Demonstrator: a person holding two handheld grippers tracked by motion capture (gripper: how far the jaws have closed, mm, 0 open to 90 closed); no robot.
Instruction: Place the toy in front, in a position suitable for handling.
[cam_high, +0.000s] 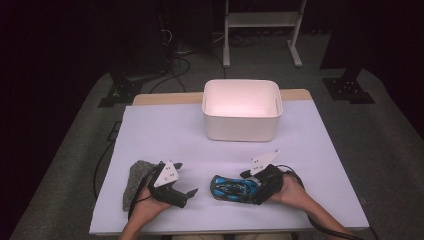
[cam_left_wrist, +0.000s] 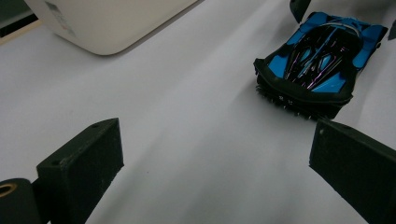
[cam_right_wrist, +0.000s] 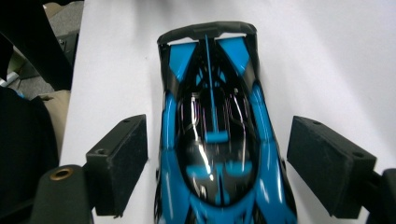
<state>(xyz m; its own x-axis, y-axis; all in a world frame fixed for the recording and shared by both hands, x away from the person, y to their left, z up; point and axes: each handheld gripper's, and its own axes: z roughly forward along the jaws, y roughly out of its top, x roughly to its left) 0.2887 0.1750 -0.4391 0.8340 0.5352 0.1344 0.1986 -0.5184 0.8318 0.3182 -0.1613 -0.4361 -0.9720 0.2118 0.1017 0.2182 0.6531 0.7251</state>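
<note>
Two pairs of tongs work low over the white surface (cam_high: 165, 130), and going from left to right the first thing met is a grey, rough lump like a stone (cam_high: 134, 182), lying at the surface's left edge just beside the person's left hand. Next, the left tongs (cam_high: 187, 195) rest near the front edge with their jaws spread wide and nothing between them; in the left gripper view they point across bare surface toward the car. Further right lies the glossy blue-and-black plastic toy racing car (cam_high: 235, 188), flat on the surface near the front edge. The right tongs (cam_right_wrist: 217, 163) straddle it, one black pad (cam_right_wrist: 122, 158) on each flank with a visible gap, so the car is between the jaws but not gripped. Behind, well apart from both, stands the white rectangular plastic bin (cam_high: 242, 126) with nothing visible inside.

My reading: the step in hand is taking hold of the car. The next move calls for closing squarely on its flanks, then lifting, probably toward the bin.
</note>
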